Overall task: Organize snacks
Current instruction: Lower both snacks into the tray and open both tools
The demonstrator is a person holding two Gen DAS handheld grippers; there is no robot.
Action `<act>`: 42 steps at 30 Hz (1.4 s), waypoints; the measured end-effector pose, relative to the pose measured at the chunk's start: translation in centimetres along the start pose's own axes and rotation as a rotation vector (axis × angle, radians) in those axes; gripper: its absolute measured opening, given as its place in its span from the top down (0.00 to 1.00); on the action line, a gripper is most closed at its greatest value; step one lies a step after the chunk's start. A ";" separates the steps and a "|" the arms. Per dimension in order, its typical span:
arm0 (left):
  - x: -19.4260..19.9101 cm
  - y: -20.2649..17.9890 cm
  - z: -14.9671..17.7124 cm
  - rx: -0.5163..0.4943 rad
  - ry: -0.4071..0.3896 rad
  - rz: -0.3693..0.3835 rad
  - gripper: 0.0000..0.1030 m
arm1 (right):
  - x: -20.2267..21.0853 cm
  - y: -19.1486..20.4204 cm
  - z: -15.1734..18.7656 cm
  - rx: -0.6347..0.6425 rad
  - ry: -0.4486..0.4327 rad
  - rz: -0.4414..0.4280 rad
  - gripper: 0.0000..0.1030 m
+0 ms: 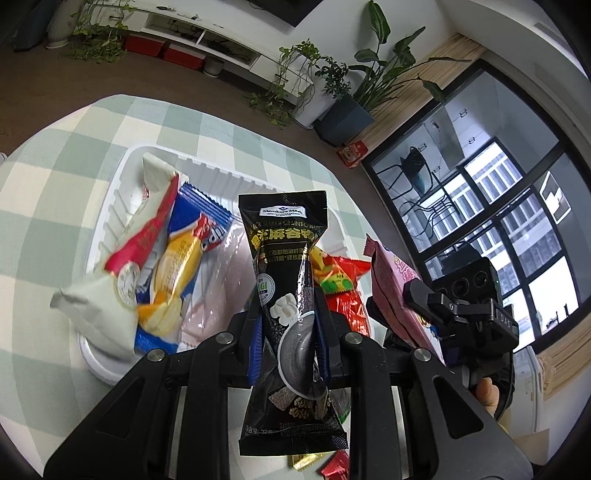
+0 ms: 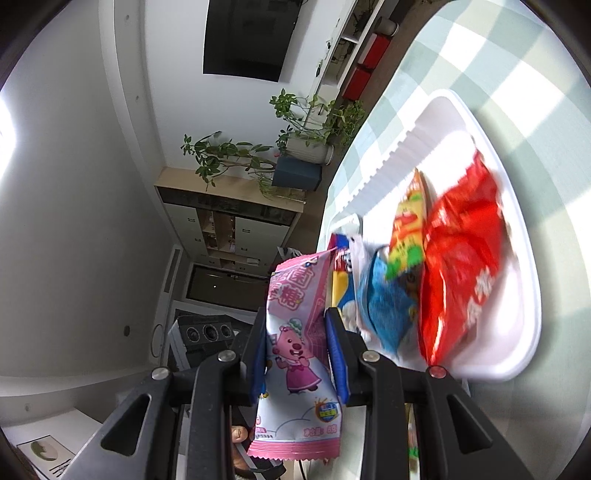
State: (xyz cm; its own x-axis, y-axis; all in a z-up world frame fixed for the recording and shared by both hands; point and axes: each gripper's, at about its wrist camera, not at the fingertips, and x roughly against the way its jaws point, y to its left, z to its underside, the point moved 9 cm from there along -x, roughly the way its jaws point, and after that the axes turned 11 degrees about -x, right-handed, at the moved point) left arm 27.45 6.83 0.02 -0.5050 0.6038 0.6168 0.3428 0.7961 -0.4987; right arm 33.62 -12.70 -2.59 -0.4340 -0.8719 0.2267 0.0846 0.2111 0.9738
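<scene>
My left gripper (image 1: 286,314) is shut on a long black sesame-powder packet (image 1: 284,266), held upright above the near rim of a white tray (image 1: 229,173). Inside the tray lie a white-and-red packet (image 1: 122,266), a blue-and-yellow packet (image 1: 177,266) and a pale pink one (image 1: 218,291). My right gripper (image 2: 297,332) is shut on a pink candy packet (image 2: 295,354) with a cartoon animal on it, just left of the tray (image 2: 517,258), which holds a red bag (image 2: 461,266) and a blue packet (image 2: 384,306). In the left wrist view the right gripper (image 1: 417,295) holds the pink packet (image 1: 391,280).
The tray rests on a green-and-white checked tablecloth (image 1: 55,184). Red and gold wrappers (image 1: 332,465) lie under my left gripper. Potted plants (image 1: 332,92), a low white cabinet (image 1: 192,33) and a large window (image 1: 498,206) lie beyond the table edge.
</scene>
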 end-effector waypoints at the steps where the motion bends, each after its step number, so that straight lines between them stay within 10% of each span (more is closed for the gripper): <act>1: -0.4 0.1 -0.4 -0.002 0.001 -0.005 0.80 | -0.2 0.1 -0.4 0.002 -0.004 0.005 0.68; 25: -5.4 3.8 -5.2 -0.110 0.013 -0.195 0.77 | -3.7 -0.3 -3.9 0.179 -0.081 0.241 0.60; 42: -1.7 1.8 -4.3 -0.172 -0.067 -0.208 0.55 | -0.7 2.5 0.0 0.305 -0.129 0.257 0.44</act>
State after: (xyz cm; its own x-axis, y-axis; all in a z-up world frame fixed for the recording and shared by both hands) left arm 32.31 7.44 0.68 -0.6278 0.4274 0.6505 0.3529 0.9012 -0.2515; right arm 34.12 -11.54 -0.34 -0.5441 -0.7151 0.4388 -0.0564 0.5530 0.8313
